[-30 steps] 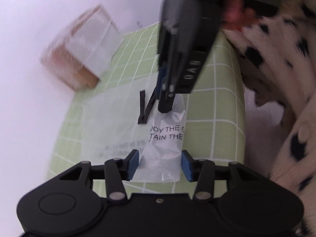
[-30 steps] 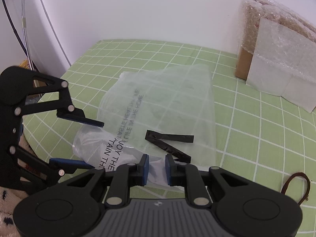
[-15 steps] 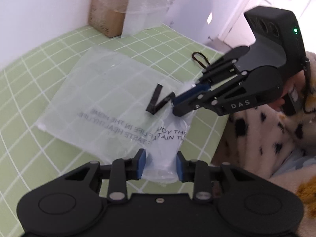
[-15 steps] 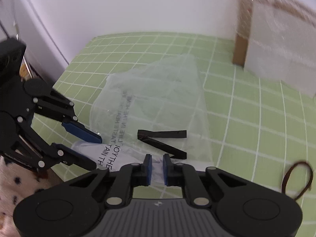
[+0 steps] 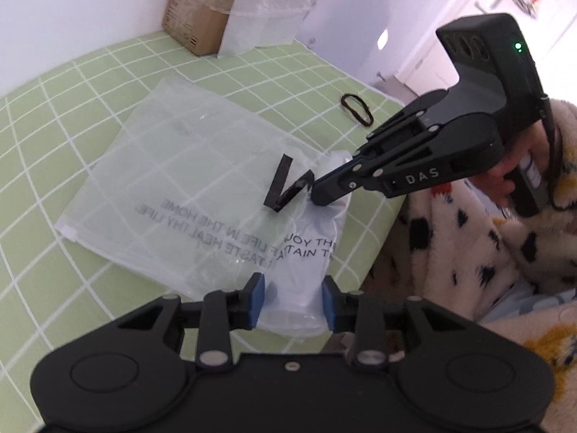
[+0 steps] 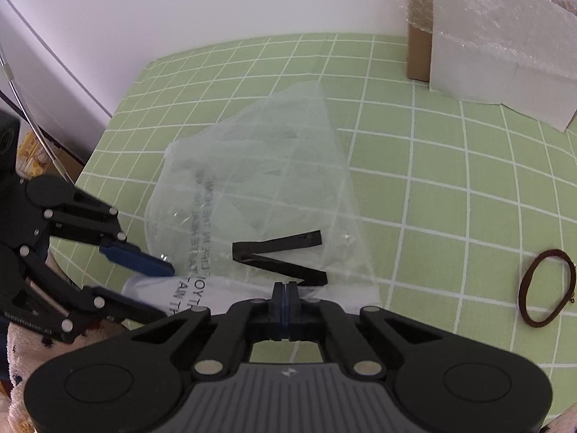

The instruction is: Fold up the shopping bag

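Right tongs point(image 6: 285, 294) apparently pinching bag point(image 6: 259, 180) edge

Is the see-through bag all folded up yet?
Not yet. The bag lies mostly spread flat on the green cloth; only its near edge is turned over.

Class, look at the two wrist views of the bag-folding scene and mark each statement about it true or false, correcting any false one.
1. The right gripper has its jaws shut. True; the pads meet at the near edge of the shopping bag.
2. The bag is opaque and red. False: it is translucent, with black lettering.
3. A dark elastic loop lies on the green checked cloth, apart from the bag. True.
4. The wrapped cardboard box stands on top of the bag. False: it stands by the wall, clear of the bag.
5. The left gripper has a folded part of the bag between its fingers. True.
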The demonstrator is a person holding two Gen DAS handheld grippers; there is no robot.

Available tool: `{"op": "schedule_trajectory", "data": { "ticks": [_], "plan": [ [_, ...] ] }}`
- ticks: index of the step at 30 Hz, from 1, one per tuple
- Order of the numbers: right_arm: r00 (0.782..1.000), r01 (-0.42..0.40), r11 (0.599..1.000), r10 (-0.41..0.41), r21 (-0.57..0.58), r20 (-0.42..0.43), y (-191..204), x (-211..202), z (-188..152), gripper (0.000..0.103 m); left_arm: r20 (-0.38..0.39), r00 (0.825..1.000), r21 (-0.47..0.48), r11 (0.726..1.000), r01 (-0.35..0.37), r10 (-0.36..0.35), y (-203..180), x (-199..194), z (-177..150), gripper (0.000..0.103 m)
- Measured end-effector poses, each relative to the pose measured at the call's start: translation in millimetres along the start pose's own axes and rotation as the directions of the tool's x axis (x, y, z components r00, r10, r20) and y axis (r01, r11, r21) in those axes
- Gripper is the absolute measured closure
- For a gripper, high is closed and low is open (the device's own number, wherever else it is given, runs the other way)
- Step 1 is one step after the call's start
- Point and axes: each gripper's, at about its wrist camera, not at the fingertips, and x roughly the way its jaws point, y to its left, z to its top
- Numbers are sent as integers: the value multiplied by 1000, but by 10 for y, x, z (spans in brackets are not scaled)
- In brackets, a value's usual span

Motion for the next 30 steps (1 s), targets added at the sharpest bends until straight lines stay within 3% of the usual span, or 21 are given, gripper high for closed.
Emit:
{"op": "schedule_trajectory", "data": {
  "ticks": [2, 5, 10, 14, 30],
  "plan": [
    [1000, 7, 1000, -6, -4, 5, 7, -5, -12, 103, 29, 999, -9, 1000, 21, -21, -32, -69, -19, 67],
    [1000, 17, 1000, -17, -19, 13, 21, 10, -17, 103, 58, 998, -11, 1000, -11, 12, -79, -139, 8, 59],
    [1000, 23, 999, -23, -28, 13, 32, 18, -3, 103, 48, 997, 48, 997, -54, 52, -142, -129, 48, 69],
    [1000, 22, 1000, -22, -22, 10, 35, 3, -4, 103, 40, 998, 47, 998, -45, 43, -94, -93, 12, 71],
    [1000, 11, 1000, -11, 9, -8, 84, -17, -42, 103, 77, 993, -118, 990, -80, 90, 217, -157, -5, 69]
  ]
}}
